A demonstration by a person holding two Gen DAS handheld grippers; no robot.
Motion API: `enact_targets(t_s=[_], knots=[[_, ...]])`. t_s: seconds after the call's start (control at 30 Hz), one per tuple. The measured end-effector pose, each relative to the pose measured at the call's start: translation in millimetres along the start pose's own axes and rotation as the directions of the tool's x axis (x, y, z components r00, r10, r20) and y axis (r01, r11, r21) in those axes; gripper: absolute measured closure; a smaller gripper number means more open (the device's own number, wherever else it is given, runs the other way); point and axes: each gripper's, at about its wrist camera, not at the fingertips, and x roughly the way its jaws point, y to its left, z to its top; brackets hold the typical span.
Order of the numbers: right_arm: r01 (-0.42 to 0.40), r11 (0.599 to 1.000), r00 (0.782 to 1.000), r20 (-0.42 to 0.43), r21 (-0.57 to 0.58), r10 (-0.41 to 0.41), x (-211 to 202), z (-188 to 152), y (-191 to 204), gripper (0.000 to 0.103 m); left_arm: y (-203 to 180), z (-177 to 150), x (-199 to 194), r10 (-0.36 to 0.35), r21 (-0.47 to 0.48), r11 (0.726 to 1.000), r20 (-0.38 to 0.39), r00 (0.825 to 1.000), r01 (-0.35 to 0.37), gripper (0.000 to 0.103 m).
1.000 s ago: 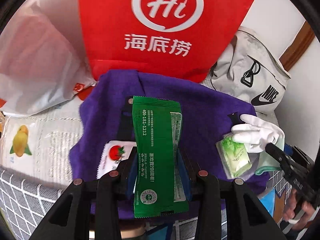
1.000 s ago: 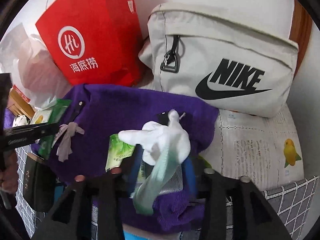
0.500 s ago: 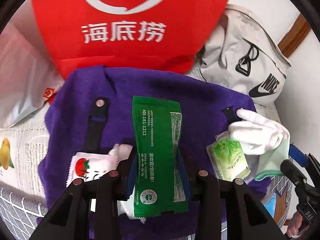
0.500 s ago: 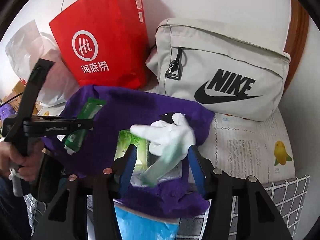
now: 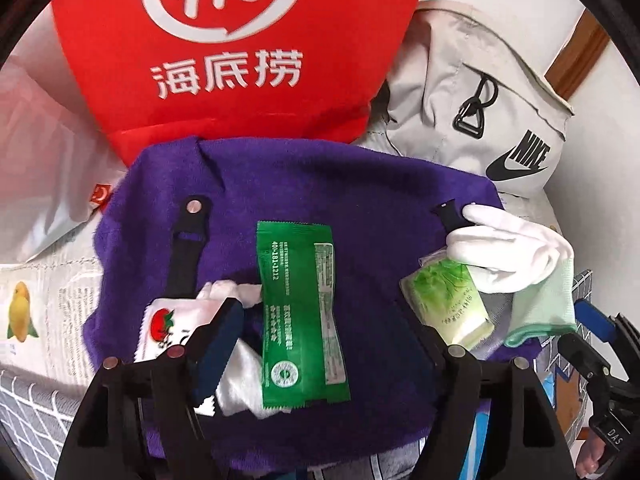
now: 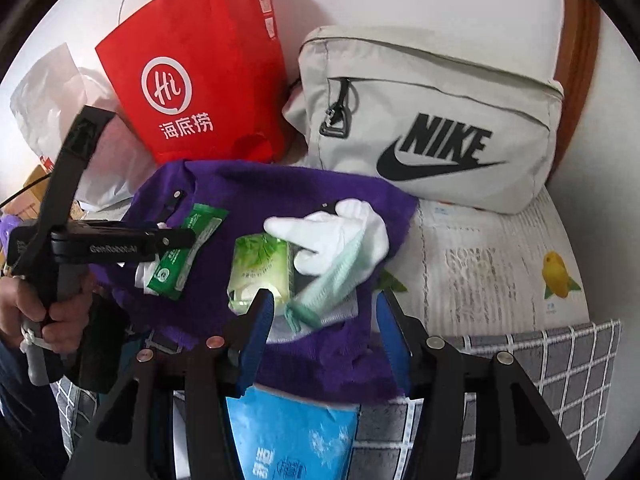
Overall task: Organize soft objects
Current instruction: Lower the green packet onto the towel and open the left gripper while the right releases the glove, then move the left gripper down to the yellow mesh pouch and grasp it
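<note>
White wall backs the scene, with a red paper bag (image 5: 236,52) printed "Hi" and a grey Nike bag (image 6: 432,120) standing against it on a newspaper-covered surface (image 6: 492,256). Near of these lies a purple towel (image 5: 320,184), spread flat and carrying the soft items.

Left tool (image 5: 332,344): jaws opening, fingers set wide apart. A green sachet (image 5: 300,312) lies flat on the towel between them, free of both pads. Just left of it sit a white crumpled cloth (image 5: 240,364) and a white packet with a tomato picture (image 5: 168,328), partly under the left finger (image 5: 218,344).

Right tool (image 6: 324,320): blue-padded fingers stand apart, over the towel's near edge. Between and just beyond them rests a white glove with a pale green cuff (image 6: 340,240), lying over a light green tissue pack (image 6: 260,268); the pads do not press on it. A blue packet (image 6: 292,440) shows below the towel's near edge.

In the right wrist view a person's hand (image 6: 36,304) grips the left tool's handle at the far left. A grey checked cloth (image 6: 560,360) covers the near right.
</note>
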Motion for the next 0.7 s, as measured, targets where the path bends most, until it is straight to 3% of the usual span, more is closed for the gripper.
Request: enact_targets(t_s=[0.33,0.7], knots=[[-0.005,1.000,1.000,0.019,0.012,0.005,-36.0,-22.8,10.6,0.050,4.5,-31.1,-44.5,0.015,-0.007,1.000,0.032,0.999,-0.014,0.029],[-0.051,0.999,0.998,0.028,0.004,0.051,-77.4,-67.8,33.4,0.050,12.5,-100.5,-97.7,0.017,-0.030,0.999,0.061,0.998,-0.015,0.029]])
